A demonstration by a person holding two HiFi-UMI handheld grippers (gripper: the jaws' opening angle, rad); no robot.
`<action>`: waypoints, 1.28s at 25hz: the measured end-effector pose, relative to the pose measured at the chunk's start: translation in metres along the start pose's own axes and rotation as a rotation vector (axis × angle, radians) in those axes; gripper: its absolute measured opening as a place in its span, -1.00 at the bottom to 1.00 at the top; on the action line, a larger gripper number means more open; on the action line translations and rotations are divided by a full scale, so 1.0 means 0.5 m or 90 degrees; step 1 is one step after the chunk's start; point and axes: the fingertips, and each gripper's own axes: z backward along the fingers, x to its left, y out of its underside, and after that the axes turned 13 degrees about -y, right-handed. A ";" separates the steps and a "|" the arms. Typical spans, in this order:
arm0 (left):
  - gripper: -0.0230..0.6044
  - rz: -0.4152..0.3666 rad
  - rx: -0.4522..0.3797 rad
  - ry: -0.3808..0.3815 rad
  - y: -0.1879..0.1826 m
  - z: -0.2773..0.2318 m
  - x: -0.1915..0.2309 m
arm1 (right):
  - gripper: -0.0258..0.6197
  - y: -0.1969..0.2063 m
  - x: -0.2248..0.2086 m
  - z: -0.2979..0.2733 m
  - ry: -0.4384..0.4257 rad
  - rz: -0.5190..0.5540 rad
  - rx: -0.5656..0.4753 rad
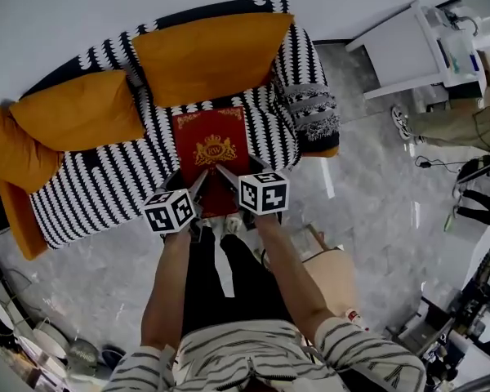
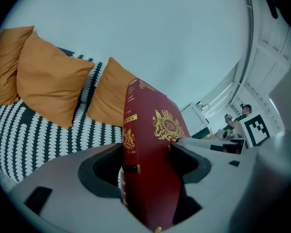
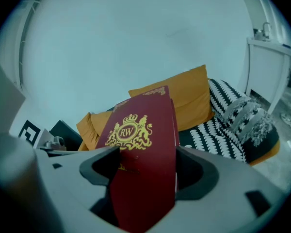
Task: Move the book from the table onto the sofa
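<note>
Over scale-patterned sofa (image 1: 90, 188) — left tongs (image 1: 202, 183) and right tongs (image 1: 228, 175) both clamp rigid red gilt-crested book (image 1: 211, 141).

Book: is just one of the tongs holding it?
No, the left tongs and the right tongs are each shut on the red book.
</note>
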 end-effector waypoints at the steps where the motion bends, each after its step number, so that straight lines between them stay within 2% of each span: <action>1: 0.07 0.001 0.002 -0.001 0.002 -0.011 0.005 | 0.17 0.003 -0.008 -0.009 0.000 -0.002 0.000; 9: 0.07 0.011 0.015 0.000 0.018 -0.106 0.039 | 0.16 0.018 -0.080 -0.075 0.007 0.004 -0.003; 15: 0.07 -0.014 0.036 -0.005 0.036 -0.196 0.070 | 0.16 0.048 -0.153 -0.137 0.009 -0.025 -0.021; 23: 0.07 0.016 0.060 -0.017 0.098 -0.294 0.118 | 0.17 0.104 -0.230 -0.209 0.008 -0.016 0.009; 32: 0.07 0.006 0.094 -0.033 0.140 -0.392 0.168 | 0.17 0.160 -0.310 -0.290 0.009 -0.056 0.025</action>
